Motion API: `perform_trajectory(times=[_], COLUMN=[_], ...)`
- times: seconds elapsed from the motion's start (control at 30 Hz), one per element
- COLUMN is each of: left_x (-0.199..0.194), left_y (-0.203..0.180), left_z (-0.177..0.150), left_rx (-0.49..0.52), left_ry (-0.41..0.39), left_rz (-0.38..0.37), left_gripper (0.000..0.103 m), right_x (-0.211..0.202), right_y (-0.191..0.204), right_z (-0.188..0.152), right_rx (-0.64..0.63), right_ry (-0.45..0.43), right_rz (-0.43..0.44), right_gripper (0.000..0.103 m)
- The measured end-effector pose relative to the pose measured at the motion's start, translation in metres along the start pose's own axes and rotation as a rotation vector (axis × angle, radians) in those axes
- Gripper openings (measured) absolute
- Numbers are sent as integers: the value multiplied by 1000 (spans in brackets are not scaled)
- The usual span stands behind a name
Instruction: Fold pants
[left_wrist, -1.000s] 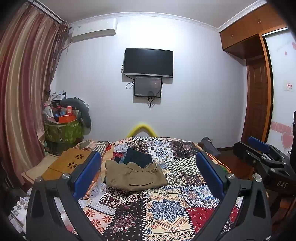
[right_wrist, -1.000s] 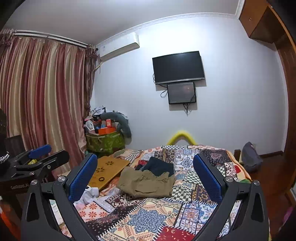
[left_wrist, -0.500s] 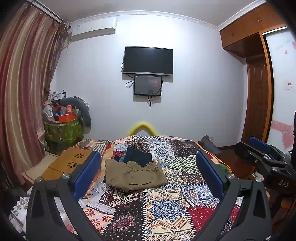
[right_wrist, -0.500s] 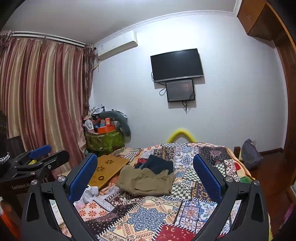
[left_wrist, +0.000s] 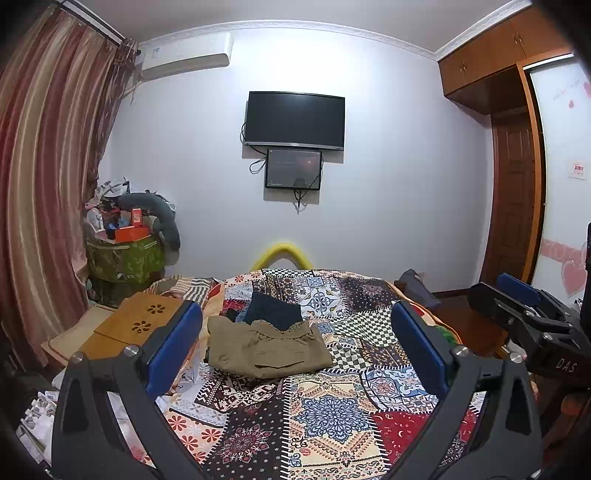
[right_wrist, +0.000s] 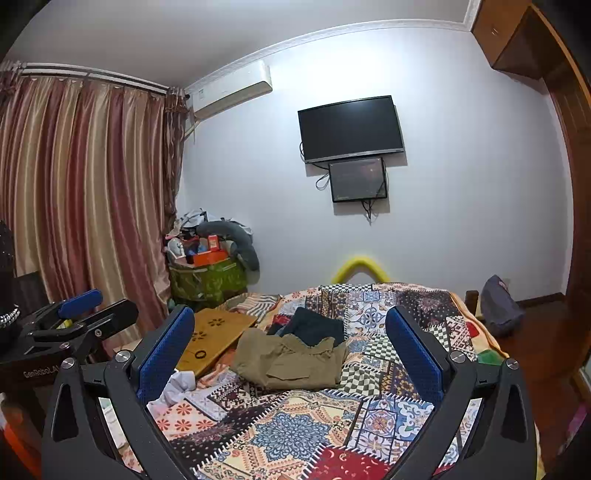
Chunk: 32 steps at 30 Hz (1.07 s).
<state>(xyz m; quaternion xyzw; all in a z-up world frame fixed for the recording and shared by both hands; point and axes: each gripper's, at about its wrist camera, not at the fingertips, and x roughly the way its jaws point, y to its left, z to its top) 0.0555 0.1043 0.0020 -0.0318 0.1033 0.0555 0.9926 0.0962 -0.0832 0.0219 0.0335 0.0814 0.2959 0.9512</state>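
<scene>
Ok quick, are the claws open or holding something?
Left gripper: open, holding nothing.
Right gripper: open, holding nothing.
The khaki pants lie on the bed, untouched.

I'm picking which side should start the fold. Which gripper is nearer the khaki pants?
Left, though only slightly. The left gripper faces the khaki pants almost head-on across the bedspread; the right gripper stands off to their right. Both are open and well short of them.

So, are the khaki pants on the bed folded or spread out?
Folded. The khaki pants lie as a compact bundle on the patchwork bedspread, no legs stretched out, waistband on top. Neither gripper touches them.
</scene>
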Motion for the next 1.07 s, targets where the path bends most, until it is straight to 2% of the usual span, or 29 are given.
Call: perform_trajectory(times=[1.07], left_x=[9], left_y=[1], left_z=[-4], left_rx=[-15], left_ry=[30], left_rz=[-33], left_gripper=[103], right_x=[2], right_y=[0], right_z=[-2], right_rx=[4], right_ry=[11], right_rz=[-18], right_gripper=[103])
